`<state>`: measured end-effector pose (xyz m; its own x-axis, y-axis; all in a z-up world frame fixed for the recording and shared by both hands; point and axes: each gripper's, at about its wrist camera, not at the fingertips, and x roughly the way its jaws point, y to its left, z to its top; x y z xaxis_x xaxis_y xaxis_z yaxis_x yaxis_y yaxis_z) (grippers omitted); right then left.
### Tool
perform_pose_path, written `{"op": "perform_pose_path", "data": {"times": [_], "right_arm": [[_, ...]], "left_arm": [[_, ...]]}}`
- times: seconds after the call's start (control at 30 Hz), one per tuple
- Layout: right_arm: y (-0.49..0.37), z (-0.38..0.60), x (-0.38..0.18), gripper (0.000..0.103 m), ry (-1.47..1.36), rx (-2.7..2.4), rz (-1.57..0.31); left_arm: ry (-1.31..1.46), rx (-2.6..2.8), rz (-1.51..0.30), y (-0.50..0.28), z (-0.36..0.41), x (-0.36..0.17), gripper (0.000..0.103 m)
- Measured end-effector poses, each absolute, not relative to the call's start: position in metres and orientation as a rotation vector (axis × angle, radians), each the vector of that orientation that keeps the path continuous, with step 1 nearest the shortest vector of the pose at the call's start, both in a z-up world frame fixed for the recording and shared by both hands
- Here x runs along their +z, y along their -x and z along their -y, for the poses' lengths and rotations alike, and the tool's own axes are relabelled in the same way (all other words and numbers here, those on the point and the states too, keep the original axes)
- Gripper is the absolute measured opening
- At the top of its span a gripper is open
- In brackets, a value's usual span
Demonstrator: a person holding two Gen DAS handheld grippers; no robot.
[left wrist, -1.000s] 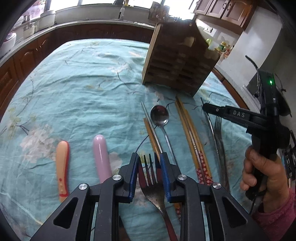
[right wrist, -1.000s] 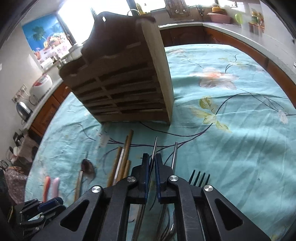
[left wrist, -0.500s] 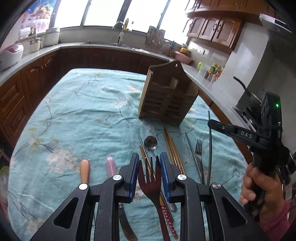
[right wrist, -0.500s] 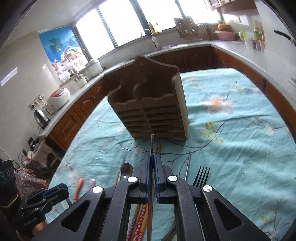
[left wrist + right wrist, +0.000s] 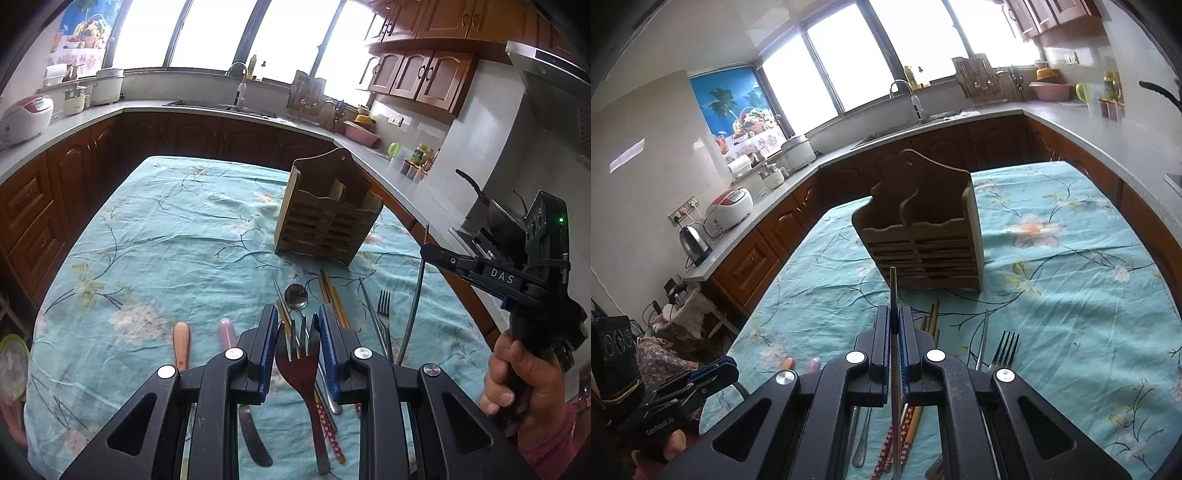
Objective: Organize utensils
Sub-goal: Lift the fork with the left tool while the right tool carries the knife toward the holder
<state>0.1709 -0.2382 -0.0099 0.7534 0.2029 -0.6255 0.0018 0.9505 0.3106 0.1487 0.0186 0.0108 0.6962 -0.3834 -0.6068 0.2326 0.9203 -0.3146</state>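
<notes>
A wooden utensil holder [image 5: 327,218] with two compartments stands upright on the teal tablecloth; it also shows in the right wrist view [image 5: 923,243]. My left gripper [image 5: 298,325] is shut on a dark red fork [image 5: 300,369], tines forward, held above the table. My right gripper [image 5: 894,328] is shut on a metal chopstick [image 5: 893,291] whose tip points at the holder; the chopstick also shows hanging in the left wrist view [image 5: 413,306]. Both grippers are in front of the holder and apart from it.
On the cloth lie a spoon [image 5: 296,295], wooden chopsticks [image 5: 334,299], a metal chopstick [image 5: 373,314], a steel fork [image 5: 384,306], an orange handle [image 5: 181,345] and a pink handle [image 5: 227,330]. Counters and cabinets ring the table [image 5: 155,236].
Both grippers rose and pulled back from the table, lifting the dark red fork and the metal chopstick off the cloth. The holder now looks farther away.
</notes>
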Motion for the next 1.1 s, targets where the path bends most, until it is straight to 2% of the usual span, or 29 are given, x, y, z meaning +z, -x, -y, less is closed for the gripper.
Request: {"op": "perform_pose_path", "data": {"times": [1.1], "right_arm": [[-0.170, 0.238, 0.028, 0.004, -0.309, 0.144, -0.602]], "left_arm": [[0.211, -0.364, -0.634, -0.160, -0.025, 0.039, 0.020]]}}
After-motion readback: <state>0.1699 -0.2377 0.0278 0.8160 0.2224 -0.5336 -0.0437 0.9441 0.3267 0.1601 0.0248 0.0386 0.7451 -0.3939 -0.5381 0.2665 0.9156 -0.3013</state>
